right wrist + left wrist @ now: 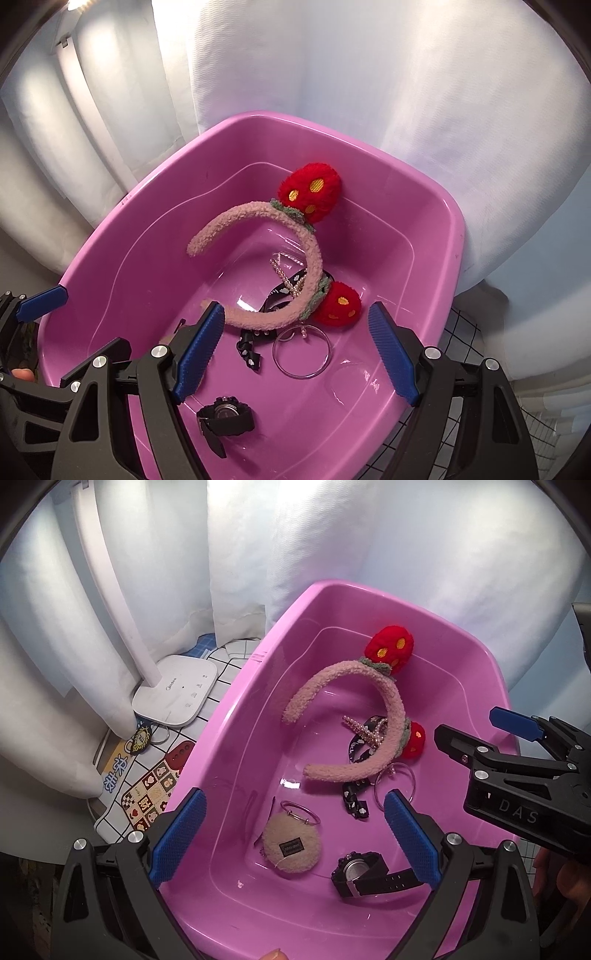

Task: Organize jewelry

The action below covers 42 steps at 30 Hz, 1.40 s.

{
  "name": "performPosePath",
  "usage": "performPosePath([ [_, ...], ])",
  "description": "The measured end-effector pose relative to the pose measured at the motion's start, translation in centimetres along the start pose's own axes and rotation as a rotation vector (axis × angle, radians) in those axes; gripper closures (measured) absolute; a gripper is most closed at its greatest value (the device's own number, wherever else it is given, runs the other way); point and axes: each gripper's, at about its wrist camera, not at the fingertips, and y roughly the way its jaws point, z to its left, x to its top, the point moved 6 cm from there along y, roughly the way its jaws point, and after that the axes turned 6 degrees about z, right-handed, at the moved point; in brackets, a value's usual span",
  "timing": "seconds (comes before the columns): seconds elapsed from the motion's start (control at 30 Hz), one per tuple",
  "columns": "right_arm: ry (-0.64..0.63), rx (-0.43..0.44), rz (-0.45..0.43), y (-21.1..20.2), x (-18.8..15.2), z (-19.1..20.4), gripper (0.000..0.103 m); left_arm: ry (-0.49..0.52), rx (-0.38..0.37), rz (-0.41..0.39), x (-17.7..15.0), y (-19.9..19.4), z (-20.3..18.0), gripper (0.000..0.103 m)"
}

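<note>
Both tools angled steeply down, side by side. Left tool (293, 840) is spread wide and empty, right tool (295, 352) likewise, gripping nothing.

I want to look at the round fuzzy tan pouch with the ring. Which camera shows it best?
The left wrist view. There the fuzzy pouch lies whole on the floor of the pink tub, with its dark label and metal ring showing. In the right wrist view the right gripper hides nearly all of it.
</note>
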Motion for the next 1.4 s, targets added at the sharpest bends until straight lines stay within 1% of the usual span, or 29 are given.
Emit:
performPosePath([
  [0.27, -0.003, 0.015, -0.002, -0.3, -0.2, 0.2, 0.026, -0.016, -0.011, 0.021, -0.1, 0.2, 0.1, 0.008],
  [0.57, -0.001, 0.025, -0.010, -0.8, -0.4, 0.2, 0.026, -0.016, 0.011, 0.006, 0.0, -0.3, 0.2, 0.008],
  [0.9, 0.013, 0.022, -0.021, -1.4, -0.7, -0.1, 0.026, -0.023, 0.014, 0.002, 0.0, -0.6, 0.3, 0.008],
  [1.2, 0.020, 0.015, -0.021, -1.6, -0.9, -0.3, 0.026, -0.014, 0.001, 0.019, -0.2, -0.5, 0.2, 0.008],
  [1.4, 0.032, 0.017, -0.018, -1.5, -1.1, -0.5, 0.026, -0.013, 0.005, 0.005, -0.1, -0.7, 0.3, 0.008],
])
